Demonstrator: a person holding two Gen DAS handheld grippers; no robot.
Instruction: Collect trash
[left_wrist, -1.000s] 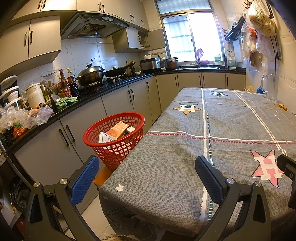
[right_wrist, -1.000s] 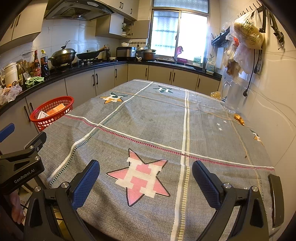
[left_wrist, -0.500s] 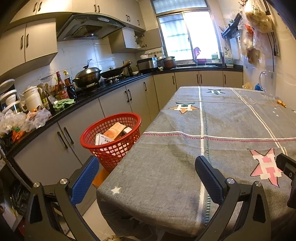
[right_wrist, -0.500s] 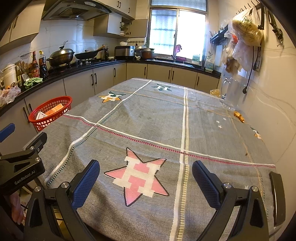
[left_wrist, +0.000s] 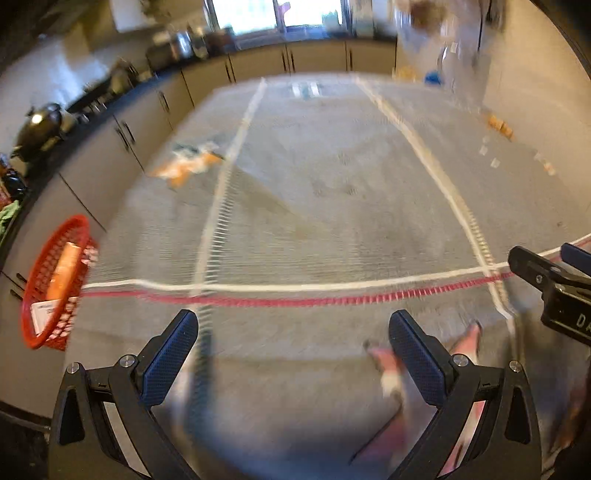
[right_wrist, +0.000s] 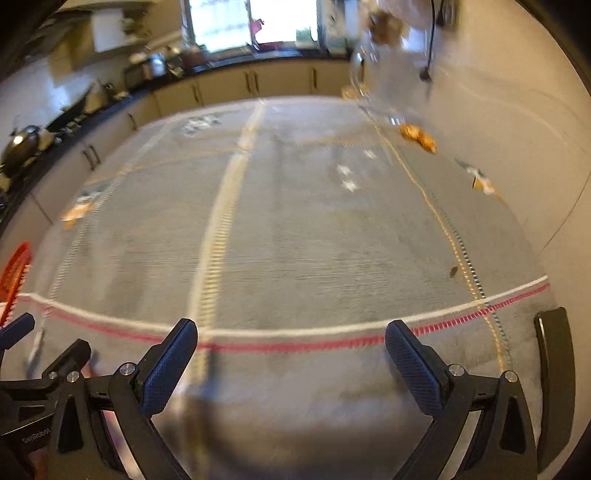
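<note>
Both tools are found with fingers spread wide and nothing between them: the left gripper (left_wrist: 291, 354) at the bottom of its frame, the right gripper (right_wrist: 291, 354) likewise, each held above the grey tablecloth (left_wrist: 332, 206). Both views are smeared by motion, so fine detail cannot be confirmed. The trash appears to be the small orange scrap (right_wrist: 417, 136) in the upper right of the right view, near the wall and beside a clear jug (right_wrist: 384, 85); it is also visible, fainter, at the upper right of the left view (left_wrist: 500, 125). The red basket (left_wrist: 55, 280), already holding boxes, sits off the table at the left edge. It is judged that the scrap is well apart from both tools; the right tool should be slowed before descent, centred over the scrap, and kept clear of the jug.
</note>
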